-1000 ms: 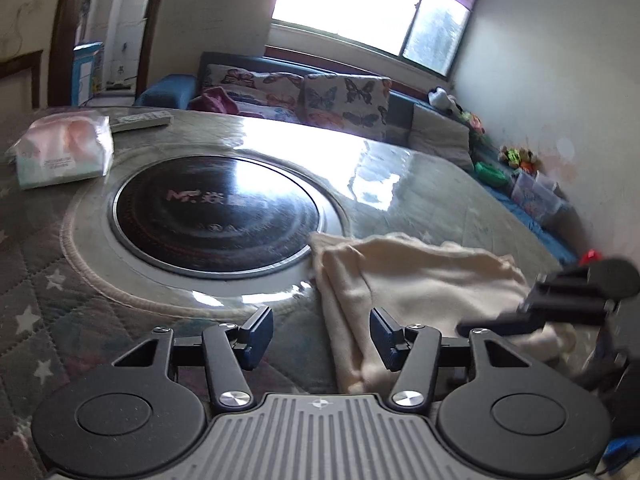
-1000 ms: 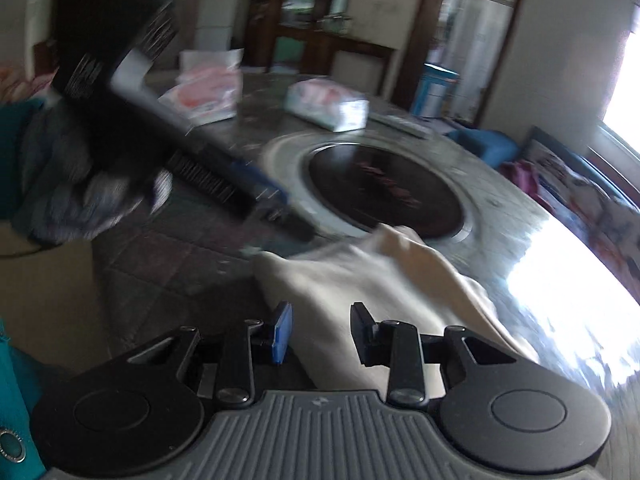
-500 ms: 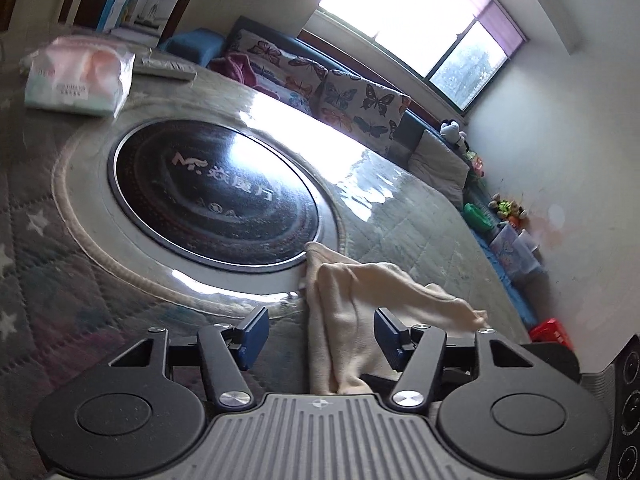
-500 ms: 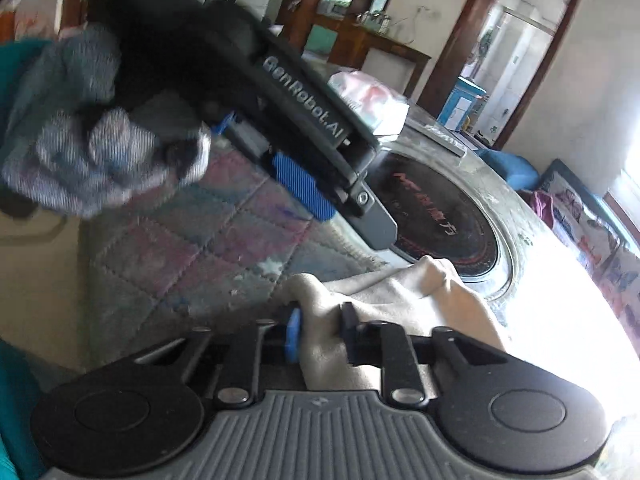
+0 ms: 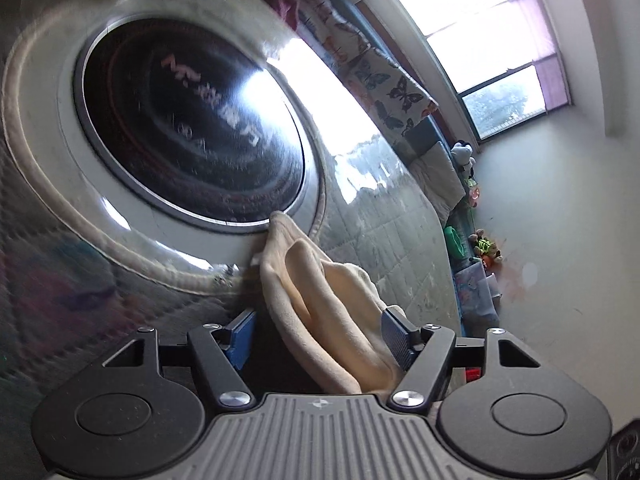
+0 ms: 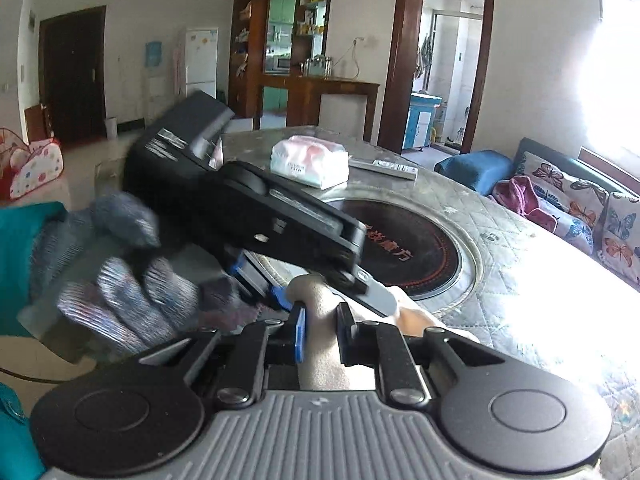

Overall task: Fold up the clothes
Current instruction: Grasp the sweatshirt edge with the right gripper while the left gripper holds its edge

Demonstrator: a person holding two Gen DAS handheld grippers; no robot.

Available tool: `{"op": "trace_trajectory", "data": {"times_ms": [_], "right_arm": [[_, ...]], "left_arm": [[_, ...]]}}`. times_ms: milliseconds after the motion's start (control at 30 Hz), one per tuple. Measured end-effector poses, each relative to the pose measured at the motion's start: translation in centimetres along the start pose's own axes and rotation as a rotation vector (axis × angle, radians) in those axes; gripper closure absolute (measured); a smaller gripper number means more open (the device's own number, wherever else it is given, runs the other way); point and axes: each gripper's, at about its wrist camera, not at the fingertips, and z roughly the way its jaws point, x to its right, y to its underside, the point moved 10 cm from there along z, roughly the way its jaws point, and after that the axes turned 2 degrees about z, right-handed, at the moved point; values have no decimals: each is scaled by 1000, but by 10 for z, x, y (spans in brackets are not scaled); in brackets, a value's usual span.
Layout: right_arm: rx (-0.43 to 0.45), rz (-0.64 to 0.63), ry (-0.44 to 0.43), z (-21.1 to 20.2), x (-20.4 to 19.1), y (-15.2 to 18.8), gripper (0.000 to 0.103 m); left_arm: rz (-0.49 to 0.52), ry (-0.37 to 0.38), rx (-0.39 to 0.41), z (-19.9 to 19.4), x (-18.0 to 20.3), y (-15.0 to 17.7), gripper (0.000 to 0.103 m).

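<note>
A: Cream fleece, soft and light. The cloth [image 5: 320,312] will sag and bunch wherever you lift it, it isn't fragile, and it grips the pads fine. It lies on the quilted worktop [image 5: 392,240] with its far tip touching the rim of the black glass hotplate [image 5: 192,120].

B: Left side first?

A: Your left hand-held gripper [image 5: 318,336] has just been opening. The jaws stand apart with a raised fold of cloth between them. The cloth lies against the right pad, the left pad is clear, so nothing is pinched there yet. In the right wrist view your gloved left hand [image 6: 116,288] brings it in over the cloth [image 6: 316,344].

B: And the right?

A: Your right hand-held gripper [image 6: 320,332] has just been closing and is clenched on a narrow ridge of the cloth, pads pressing both sides.

B: Where should I take hold?

A: My read: grab a hem or corner, not a mid-panel hump, since a hump slides out and drags extra layers. Both grips near one edge will let it hang flat.

B: Any containers?

A: None for the cloth. Behind the hotplate there is a soft tissue pack [image 6: 308,160], sealed as far as I can tell, with a remote [image 6: 384,166] just beside it.
</note>
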Motion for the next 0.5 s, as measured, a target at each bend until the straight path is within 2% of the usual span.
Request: {"op": "trace_trajectory", "data": {"times_ms": [67, 100, 133, 233, 333, 500], "right_arm": [[-1, 4, -19, -3, 0, 2, 89], [-5, -1, -26, -3, -2, 4, 89], [-8, -6, -30, -4, -3, 5, 89], [-15, 14, -35, -6, -3, 10, 86], [-3, 87, -22, -19, 9, 17, 82], [-11, 210, 122, -41, 58, 39, 82]], "left_arm": [[-8, 14, -15, 6, 2, 1, 59], [-10, 15, -21, 9, 1, 2, 75], [-11, 11, -26, 11, 0, 3, 82], [6, -3, -29, 12, -5, 3, 86], [26, -14, -27, 10, -8, 4, 87], [81, -30, -15, 10, -4, 7, 87]]}}
